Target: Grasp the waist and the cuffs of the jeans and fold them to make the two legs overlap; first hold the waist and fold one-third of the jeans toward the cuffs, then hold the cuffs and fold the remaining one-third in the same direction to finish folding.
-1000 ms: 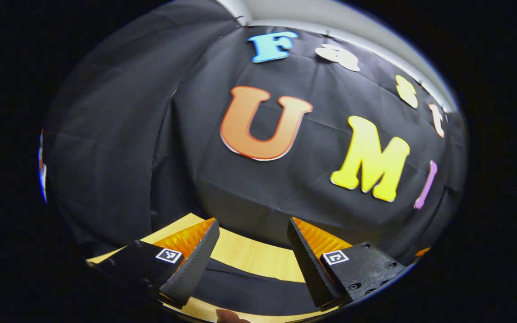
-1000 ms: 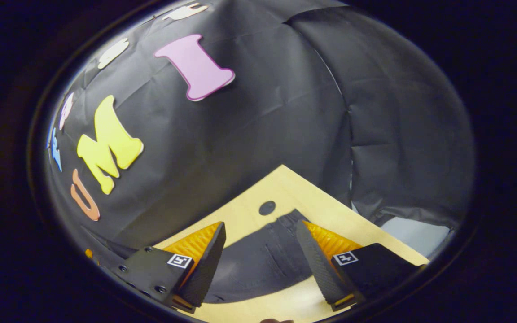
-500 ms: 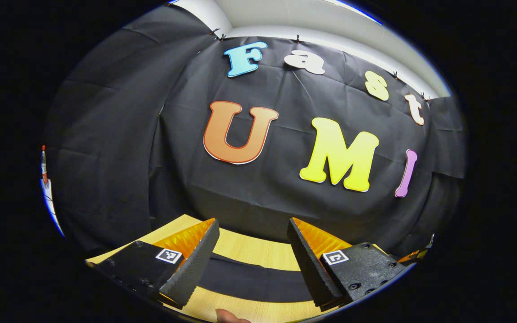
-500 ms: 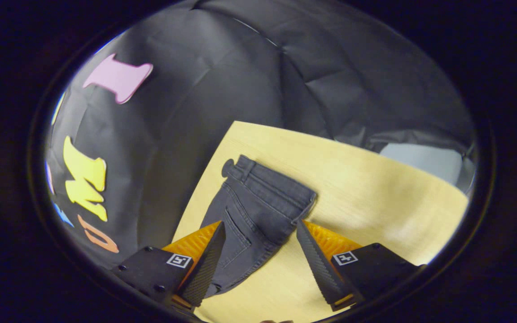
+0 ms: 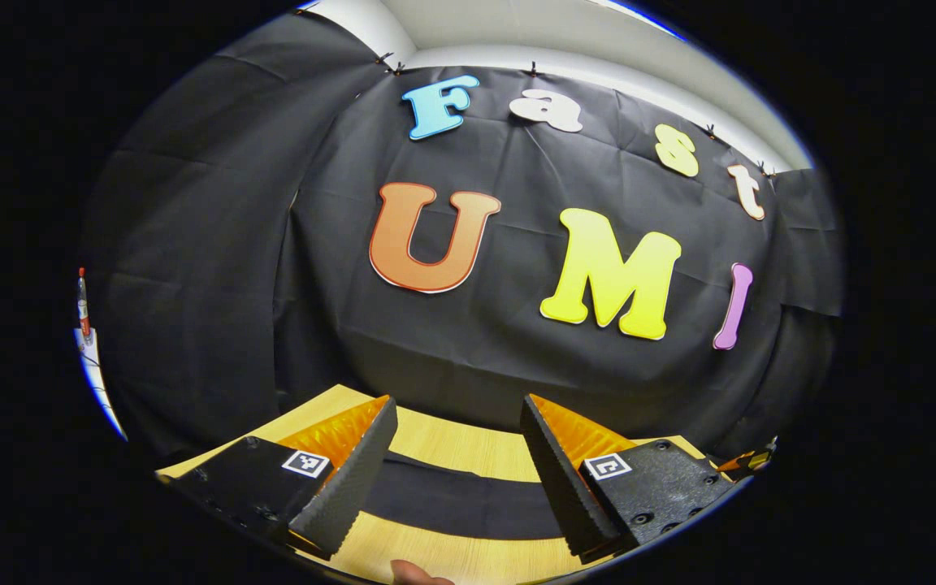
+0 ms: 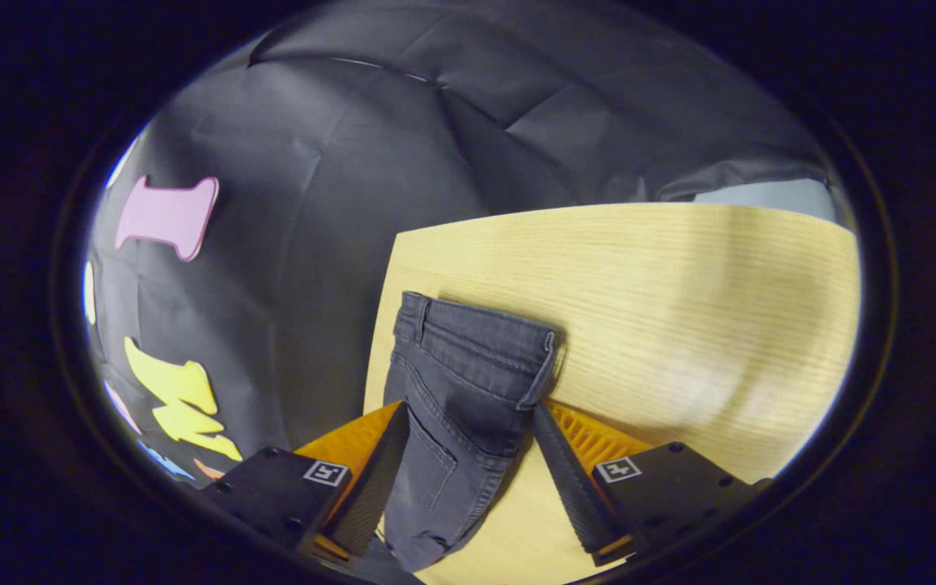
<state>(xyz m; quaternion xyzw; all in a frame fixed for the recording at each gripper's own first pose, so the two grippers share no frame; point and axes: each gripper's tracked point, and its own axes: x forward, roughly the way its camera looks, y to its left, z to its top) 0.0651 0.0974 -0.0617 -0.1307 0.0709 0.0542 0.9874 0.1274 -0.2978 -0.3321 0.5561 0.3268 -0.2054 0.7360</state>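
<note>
1. Within the last second the right gripper [image 6: 468, 471] has tipped downward: its view, which took in mostly the booth wall and a sliver of dark cloth, now looks onto the jeans [image 6: 468, 382] lying flat on the pale wood tabletop [image 6: 679, 301], waistband at the far end and a back pocket between the fingers.

2. The left gripper [image 5: 456, 467] has barely shifted over the same stretch; its view has levelled slightly, and a dark band of the jeans [image 5: 460, 504] crosses the tabletop [image 5: 444, 439] between its fingers.

3. The change reads as the right hand lining up on the waist end, the opening step of the task. No fold appears to have begun; the waist portion lies flat and unlifted.

4. Right gripper: fingers spread wide, straddling the seat of the jeans from above and pointing toward the waistband, gripping nothing. Whether they touch the cloth cannot be told.

5. Left gripper: fingers likewise spread and empty, held low over the tabletop and aimed nearly level at the booth wall, the jeans lying across just beyond them. A fingertip of the person [image 5: 415, 573] shows at the near edge.
</note>
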